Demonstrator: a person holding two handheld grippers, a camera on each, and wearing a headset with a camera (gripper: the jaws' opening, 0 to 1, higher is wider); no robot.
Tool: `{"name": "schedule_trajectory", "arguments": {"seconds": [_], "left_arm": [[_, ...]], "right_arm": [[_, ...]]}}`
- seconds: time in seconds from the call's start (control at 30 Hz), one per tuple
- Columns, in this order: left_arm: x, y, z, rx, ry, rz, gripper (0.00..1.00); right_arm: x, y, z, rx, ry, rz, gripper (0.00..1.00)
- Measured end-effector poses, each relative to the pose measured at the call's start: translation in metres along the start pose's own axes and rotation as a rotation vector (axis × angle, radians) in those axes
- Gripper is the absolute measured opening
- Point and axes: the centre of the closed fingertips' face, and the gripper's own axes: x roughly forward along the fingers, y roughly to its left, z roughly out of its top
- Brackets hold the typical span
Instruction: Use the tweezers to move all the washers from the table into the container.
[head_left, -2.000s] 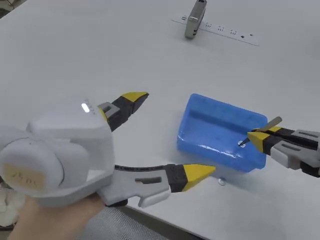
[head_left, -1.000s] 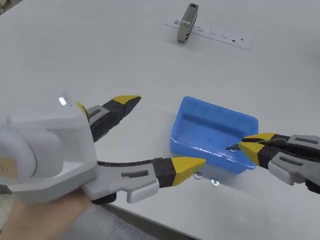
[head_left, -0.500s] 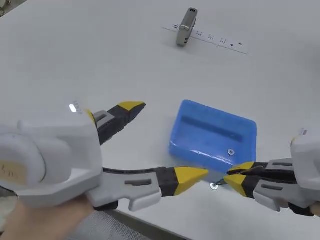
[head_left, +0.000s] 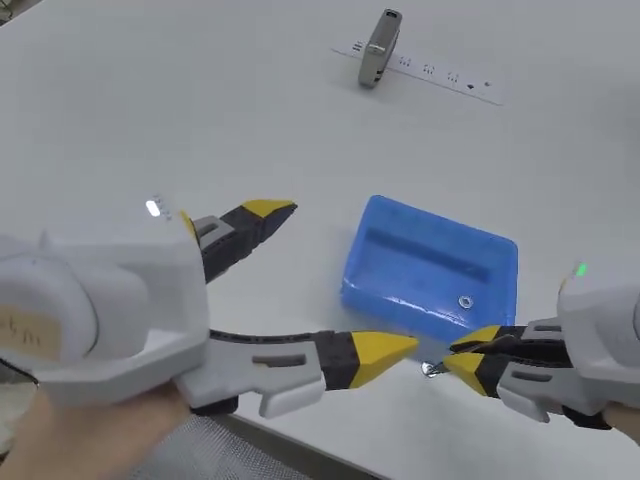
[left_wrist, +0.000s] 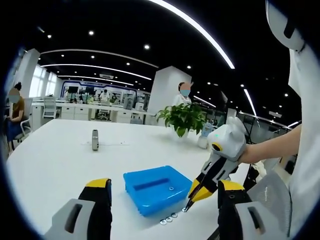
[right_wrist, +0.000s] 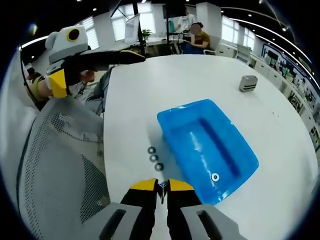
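The blue container (head_left: 430, 262) sits on the white table with one washer (head_left: 465, 301) inside it. On the table before its near wall lie three washers (right_wrist: 154, 158) in a short row (left_wrist: 168, 218). My right gripper (head_left: 462, 357) is shut on the tweezers (right_wrist: 162, 189), whose tips (head_left: 430, 370) point at the table just in front of the container, close to the nearest washer (right_wrist: 159, 166). Whether the tips touch it I cannot tell. Left of the container my left gripper (head_left: 325, 280) hovers open, holding nothing.
At the far side of the table lies a white power strip (head_left: 440, 76) with a grey adapter (head_left: 378, 47) on it. The table's near edge runs just below both grippers. A mesh chair (right_wrist: 65, 165) stands beside that edge. People and desks are far behind.
My right gripper has drawn back from over the container and dropped to the table in front of it. The washer the tweezers held now lies in the container. The left gripper stays open.
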Motion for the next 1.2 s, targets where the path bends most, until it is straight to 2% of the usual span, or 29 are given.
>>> {"name": "schedule_trajectory", "arguments": {"seconds": [0.1,0.3,0.5,0.6,0.63,0.7,0.8,0.9,1.07,1.2], "left_arm": [[0.000,0.001,0.000,-0.002,-0.001,0.002,0.89],[-0.001,0.002,0.001,-0.005,-0.008,0.005,0.89],[-0.001,0.002,0.001,0.000,-0.008,0.007,0.89],[-0.001,0.001,0.002,0.002,-0.009,0.004,0.89],[-0.001,0.000,0.001,0.002,-0.008,0.001,0.89],[-0.001,0.000,0.002,0.003,-0.009,-0.002,0.89],[-0.001,-0.001,0.001,0.003,-0.006,-0.002,0.88],[-0.001,0.000,0.002,0.004,-0.013,0.001,0.88],[-0.001,-0.001,0.003,-0.002,-0.018,-0.004,0.88],[-0.001,-0.001,0.004,0.003,-0.014,-0.004,0.88]], "right_arm": [[0.003,0.003,-0.001,-0.016,0.014,0.003,0.03],[0.006,0.007,0.002,-0.042,0.009,0.001,0.03],[0.007,0.009,0.003,-0.101,-0.008,-0.039,0.03],[0.007,0.005,0.007,-0.025,-0.083,-0.054,0.03],[0.007,0.003,0.008,0.027,-0.124,-0.056,0.03],[0.005,-0.001,0.008,0.094,-0.165,-0.060,0.02],[-0.004,-0.001,0.013,0.213,-0.241,-0.039,0.02],[-0.018,-0.003,0.019,0.218,-0.256,-0.048,0.02],[-0.040,-0.006,0.038,0.202,-0.287,-0.052,0.03],[-0.050,-0.011,0.057,0.195,-0.313,-0.051,0.03]]}}
